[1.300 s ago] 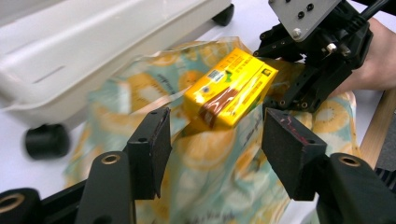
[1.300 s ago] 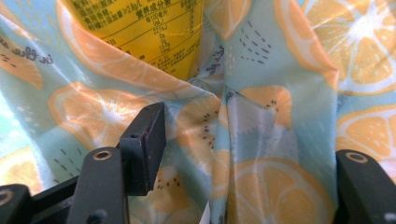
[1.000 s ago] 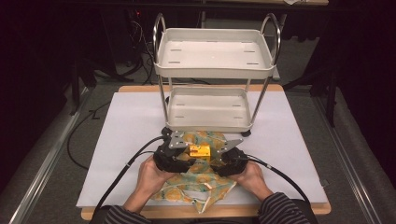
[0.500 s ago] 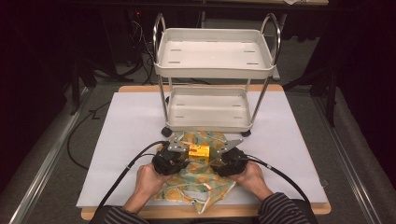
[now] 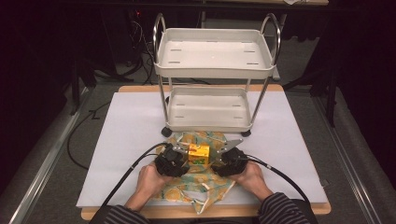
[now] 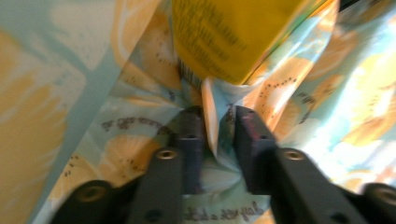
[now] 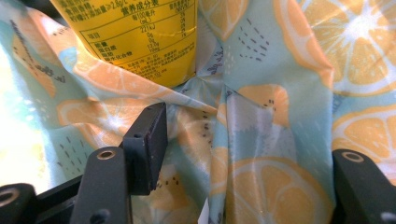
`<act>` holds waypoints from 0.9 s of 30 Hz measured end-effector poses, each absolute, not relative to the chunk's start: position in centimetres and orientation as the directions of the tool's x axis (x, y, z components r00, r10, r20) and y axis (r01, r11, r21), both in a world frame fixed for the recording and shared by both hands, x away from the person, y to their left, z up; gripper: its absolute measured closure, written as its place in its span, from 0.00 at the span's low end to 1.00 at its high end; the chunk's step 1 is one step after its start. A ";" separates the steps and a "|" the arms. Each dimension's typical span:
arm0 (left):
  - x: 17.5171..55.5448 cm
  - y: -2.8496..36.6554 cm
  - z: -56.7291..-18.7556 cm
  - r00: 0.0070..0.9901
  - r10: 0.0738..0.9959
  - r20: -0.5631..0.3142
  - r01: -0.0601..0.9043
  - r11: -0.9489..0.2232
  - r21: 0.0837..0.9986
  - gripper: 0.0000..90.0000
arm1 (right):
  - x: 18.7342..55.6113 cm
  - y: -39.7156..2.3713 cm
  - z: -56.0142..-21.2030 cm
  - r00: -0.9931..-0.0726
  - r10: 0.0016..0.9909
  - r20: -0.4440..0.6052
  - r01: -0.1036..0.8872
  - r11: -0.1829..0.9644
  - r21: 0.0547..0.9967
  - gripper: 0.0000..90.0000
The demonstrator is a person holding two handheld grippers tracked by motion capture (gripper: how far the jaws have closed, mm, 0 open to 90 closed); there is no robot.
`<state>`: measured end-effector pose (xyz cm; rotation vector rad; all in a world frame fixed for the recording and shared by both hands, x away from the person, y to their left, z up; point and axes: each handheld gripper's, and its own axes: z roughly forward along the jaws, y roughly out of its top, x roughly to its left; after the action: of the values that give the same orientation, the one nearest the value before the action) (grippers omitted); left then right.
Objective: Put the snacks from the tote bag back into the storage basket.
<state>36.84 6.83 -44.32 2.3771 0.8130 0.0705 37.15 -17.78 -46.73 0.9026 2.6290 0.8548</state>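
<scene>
A yellow drink carton (image 5: 198, 153) stands on a fruit-print cloth bag (image 5: 196, 189) on the white mat, just in front of the cart. My left gripper (image 5: 180, 157) is at the carton's left and my right gripper (image 5: 219, 157) at its right, both low on the cloth. In the left gripper view the jaws (image 6: 218, 116) have just been opening; a raised fold of the cloth (image 6: 212, 105) stands between the pads, under the carton (image 6: 224, 37). In the right gripper view the jaws (image 7: 247, 140) stand wide over bunched cloth (image 7: 261, 116), below the carton (image 7: 140, 37).
A white two-shelf cart (image 5: 214, 70) with chrome posts stands at the back of the mat (image 5: 126, 135), its lower shelf (image 5: 208, 112) close behind the carton. Black cables trail from both grippers toward the table's front edge. Dark floor surrounds the table.
My left gripper has sunk a little toward the cloth beside the carton. The right gripper and the carton have stayed where they were.
</scene>
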 end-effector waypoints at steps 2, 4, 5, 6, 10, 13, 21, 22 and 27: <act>36.6 7.3 -43.5 0.826 0.547 -0.133 0.508 -0.623 0.594 0.67 | 37.1 -17.8 -46.7 -0.782 0.623 -0.027 0.488 0.638 0.596 0.46; 36.4 7.7 -42.6 0.841 0.526 -0.123 0.482 -0.627 0.612 0.62 | 37.2 -17.8 -46.7 -0.785 0.619 -0.032 0.482 0.642 0.596 0.46; 36.3 7.9 -42.3 0.839 0.529 -0.130 0.483 -0.612 0.626 0.59 | 37.2 -17.8 -46.7 -0.783 0.621 -0.030 0.484 0.639 0.597 0.46; 36.2 8.0 -42.0 0.839 0.529 -0.129 0.479 -0.604 0.637 0.57 | 37.2 -17.8 -46.7 -0.784 0.621 -0.030 0.484 0.640 0.597 0.46; 36.2 8.5 -41.2 0.835 0.533 -0.136 0.471 -0.564 0.679 0.50 | 37.2 -17.8 -46.7 -0.783 0.622 -0.028 0.486 0.639 0.596 0.46; 36.4 8.5 -41.0 0.830 0.538 -0.144 0.470 -0.539 0.699 0.46 | 37.2 -17.8 -46.7 -0.783 0.622 -0.026 0.487 0.638 0.597 0.46; 37.0 7.9 -40.3 0.841 0.529 -0.115 0.436 -0.536 0.723 0.42 | 37.2 -17.8 -46.7 -0.782 0.623 -0.024 0.490 0.638 0.594 0.46; 37.1 7.8 -40.2 0.843 0.525 -0.117 0.433 -0.534 0.726 0.41 | 37.2 -17.8 -46.7 -0.782 0.623 -0.024 0.490 0.638 0.595 0.46; 37.6 7.2 -40.2 0.850 0.515 -0.109 0.422 -0.544 0.725 0.40 | 37.2 -17.8 -46.7 -0.783 0.621 -0.024 0.487 0.638 0.596 0.46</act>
<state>37.62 7.21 -40.19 2.2226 0.6775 0.1480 37.19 -17.79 -46.73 0.9050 2.6324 0.8582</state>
